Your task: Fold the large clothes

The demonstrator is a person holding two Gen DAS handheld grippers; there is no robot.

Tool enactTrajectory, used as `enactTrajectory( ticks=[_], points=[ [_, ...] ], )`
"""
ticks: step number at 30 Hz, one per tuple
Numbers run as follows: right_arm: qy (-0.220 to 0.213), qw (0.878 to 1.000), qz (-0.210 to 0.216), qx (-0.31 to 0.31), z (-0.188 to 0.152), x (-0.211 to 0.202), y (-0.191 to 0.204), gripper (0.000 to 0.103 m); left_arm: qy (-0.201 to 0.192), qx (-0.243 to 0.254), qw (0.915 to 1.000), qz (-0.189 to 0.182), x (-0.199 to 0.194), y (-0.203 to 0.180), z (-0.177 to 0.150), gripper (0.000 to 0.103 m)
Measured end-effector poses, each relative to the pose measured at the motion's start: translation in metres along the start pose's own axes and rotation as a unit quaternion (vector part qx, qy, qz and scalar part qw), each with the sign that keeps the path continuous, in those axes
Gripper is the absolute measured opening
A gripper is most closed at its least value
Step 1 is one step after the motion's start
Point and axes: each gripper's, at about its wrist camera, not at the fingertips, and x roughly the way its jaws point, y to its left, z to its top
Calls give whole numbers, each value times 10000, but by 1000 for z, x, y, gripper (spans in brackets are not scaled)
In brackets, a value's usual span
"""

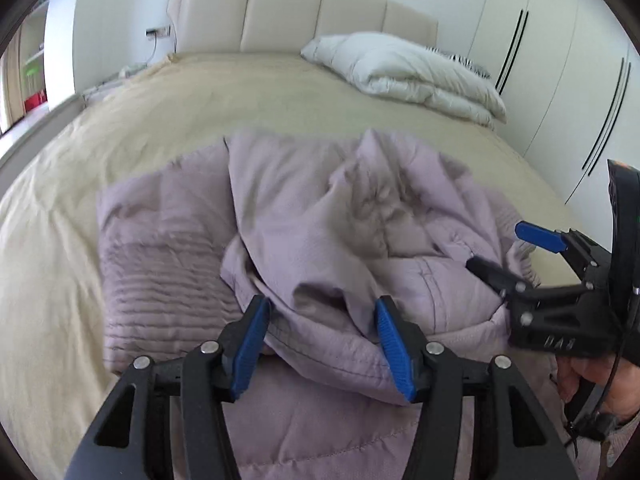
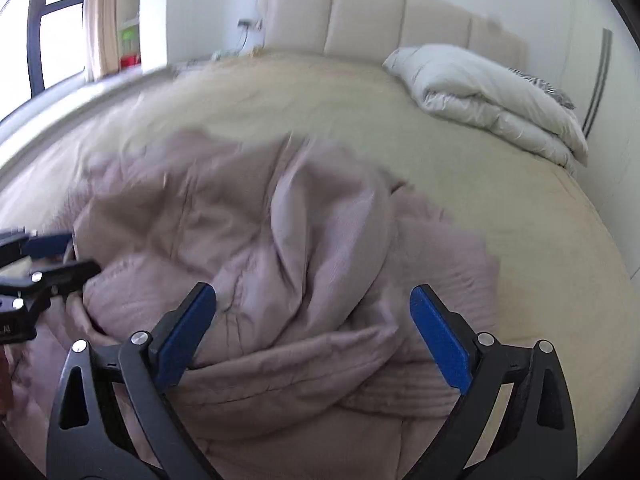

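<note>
We are holding both the left gripper [image 1: 320,340] and right gripper [image 2: 312,336] wide open and empty over the lilac padded coat [image 1: 304,236], which is lying only partly folded and lumpy.

**A beige-covered bed and what lies on it**

The bed [image 1: 248,96] is covered by a beige sheet that reaches a padded, panelled headboard [image 1: 280,16] at the far end. A mauve quilted jacket [image 1: 320,232] lies rumpled on the near part of the sheet, one flatter portion spread out to the left in the left wrist view and the rest heaped in folds beside it. A folded white duvet [image 1: 408,72] sits near the headboard on the far right side, well apart from the jacket. A striped item peeks from behind the duvet.
</note>
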Motion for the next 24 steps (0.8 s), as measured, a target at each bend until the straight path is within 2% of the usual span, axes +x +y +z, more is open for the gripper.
enactTrajectory(
  ticks=[1,3,5,6,10,12,14,15,17,20,22,24],
  points=[
    [245,9997,-19,-30,-11,15,3,99,130,-77,9999,-28,12,3,-2,59],
    [215,9994,135,246,-16,16,-2,99,165,-172,9997,-67,16,5,-2,59],
    [314,9986,58,415,-12,5,-5,99,200,-251,9994,-114,7,7,1,59],
    [217,9985,66,489,-9,-8,-6,99,162,-285,9994,-140,-3,8,1,59],
    [-664,9951,285,682,-18,-87,-16,99,-219,-306,9987,-339,-68,17,-14,60],
    [-803,9903,673,911,-36,-122,-22,99,-363,-371,9976,-451,-106,29,-33,70],
    [-744,9862,994,1097,-62,-145,-33,99,-449,-467,9972,-366,-142,43,-59,84],
    [-700,9850,1087,1145,-78,-159,-37,99,-437,-505,9973,-320,-158,50,-73,85],
    [-584,9837,1249,1156,-114,-186,-47,99,-228,-608,9974,-316,-183,65,-107,85],
    [-372,9816,1493,1132,-163,-215,-45,99,303,-828,9950,-463,-208,81,-160,85],
    [-266,9810,1509,1192,-200,-234,-57,99,630,-811,9940,-379,-219,83,-191,85],
    [-125,9799,1489,1319,-221,-246,-71,99,803,-755,9934,-327,-233,84,-217,85]
  ],
)
